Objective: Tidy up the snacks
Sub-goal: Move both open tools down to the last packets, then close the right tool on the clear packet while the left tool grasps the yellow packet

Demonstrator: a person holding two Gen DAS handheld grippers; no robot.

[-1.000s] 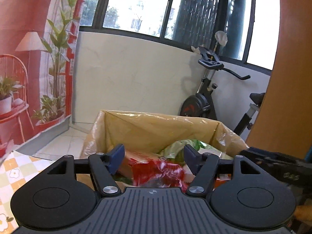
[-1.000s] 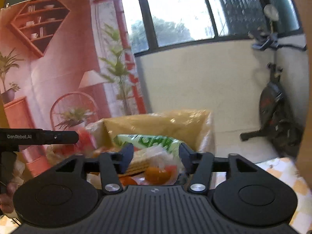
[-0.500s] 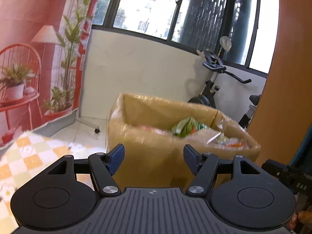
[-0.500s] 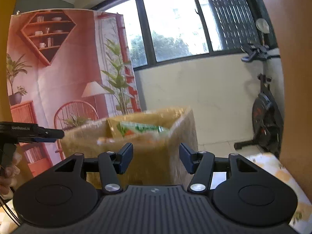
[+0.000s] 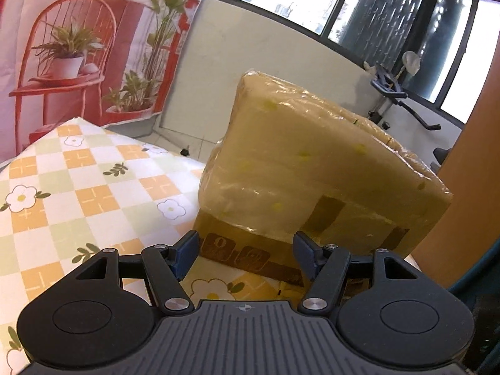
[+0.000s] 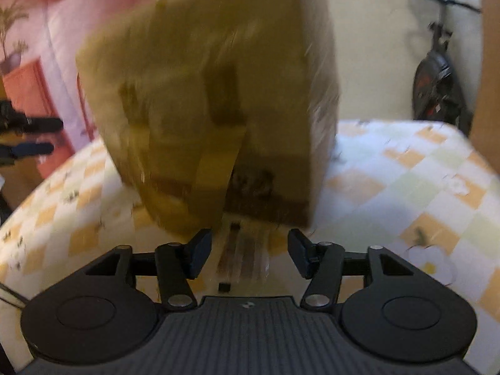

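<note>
A tape-wrapped cardboard box (image 5: 315, 168) stands on the checked floral tablecloth (image 5: 78, 187). Only its outer walls show, and the snacks inside are hidden. My left gripper (image 5: 245, 254) is open and empty, low in front of the box's near bottom edge. In the right wrist view the box (image 6: 218, 103) is blurred and fills the middle. My right gripper (image 6: 248, 253) is open and empty, just in front of the box's base, above a small clear wrapper (image 6: 242, 259) on the cloth. The left gripper's fingers (image 6: 31, 148) show at the far left.
A wooden panel (image 5: 468, 172) stands close to the right of the box. An exercise bike (image 6: 437, 75) stands behind the table by the window wall. A printed backdrop (image 5: 78, 47) hangs to the left. The tablecloth (image 6: 406, 172) stretches to the right of the box.
Both grippers have dropped from above the box's open top to down in front of its side walls. The snacks inside are no longer visible. Both stay open.
</note>
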